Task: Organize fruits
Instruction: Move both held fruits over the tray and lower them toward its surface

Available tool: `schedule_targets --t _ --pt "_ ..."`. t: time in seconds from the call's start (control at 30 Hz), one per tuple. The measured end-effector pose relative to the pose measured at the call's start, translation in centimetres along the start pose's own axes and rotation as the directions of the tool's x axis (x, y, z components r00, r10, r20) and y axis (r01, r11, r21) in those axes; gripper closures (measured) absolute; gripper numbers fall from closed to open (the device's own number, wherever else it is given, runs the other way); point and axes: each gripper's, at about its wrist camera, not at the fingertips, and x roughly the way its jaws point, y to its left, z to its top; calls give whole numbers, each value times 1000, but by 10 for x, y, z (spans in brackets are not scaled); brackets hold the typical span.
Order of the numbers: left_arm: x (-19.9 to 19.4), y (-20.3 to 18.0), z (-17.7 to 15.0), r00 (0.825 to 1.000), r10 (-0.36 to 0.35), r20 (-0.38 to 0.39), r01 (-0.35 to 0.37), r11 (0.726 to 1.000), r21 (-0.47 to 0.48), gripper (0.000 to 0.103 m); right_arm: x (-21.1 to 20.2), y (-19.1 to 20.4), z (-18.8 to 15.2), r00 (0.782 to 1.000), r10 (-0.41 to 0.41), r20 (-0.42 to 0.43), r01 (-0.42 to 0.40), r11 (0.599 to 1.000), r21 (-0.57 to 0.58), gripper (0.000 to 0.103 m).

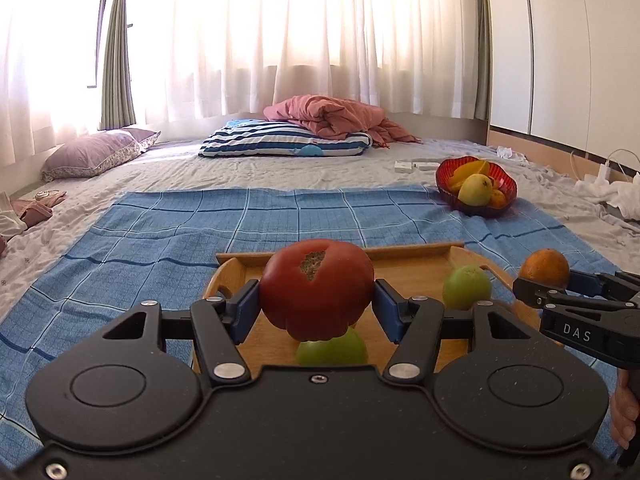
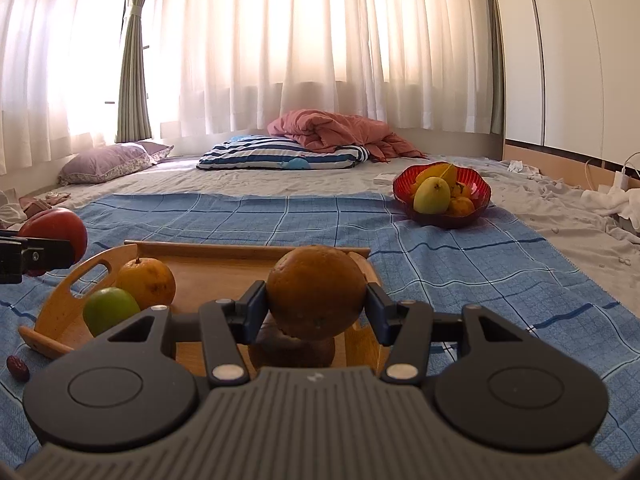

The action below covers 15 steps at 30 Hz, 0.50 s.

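A blue checked cloth (image 1: 160,240) is spread over the grey bedding (image 1: 280,168), and a wooden tray (image 2: 224,264) is set on the cloth at its near end. Further back and to the right, on the far corner of the cloth, a red bowl (image 2: 442,194) is seen, filled with yellow and orange fruit. In the left wrist view, the left gripper (image 1: 316,300) is closed around a red tomato (image 1: 316,286), which is pinched between the blue pads and held above the tray; a green fruit (image 1: 332,348) is partly hidden beneath it, and a second green fruit (image 1: 466,286) is seen on the tray's right side. In the right wrist view, the right gripper (image 2: 316,304) is clamped on an orange (image 2: 316,292), held over the right part of the tray, with a brown round fruit (image 2: 292,350) lying just under it. On the tray's left side another orange fruit (image 2: 146,284) and a green one (image 2: 110,310) are found touching each other. A small dark red date (image 2: 17,368) is left on the cloth just beside the tray's near left corner.
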Motion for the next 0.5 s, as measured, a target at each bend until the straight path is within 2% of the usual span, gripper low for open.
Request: schedule_targets --t 0.23,0.5 --pt "24 7 15 1000 17 3 -17 1000 -4 45 23 4 19 1000 2 -15 -2 1000 -2 47" --pt "60 13 23 999 13 -33 -15 999 -53 45 56 1 33 998 -1 -65 3 999 44 47"
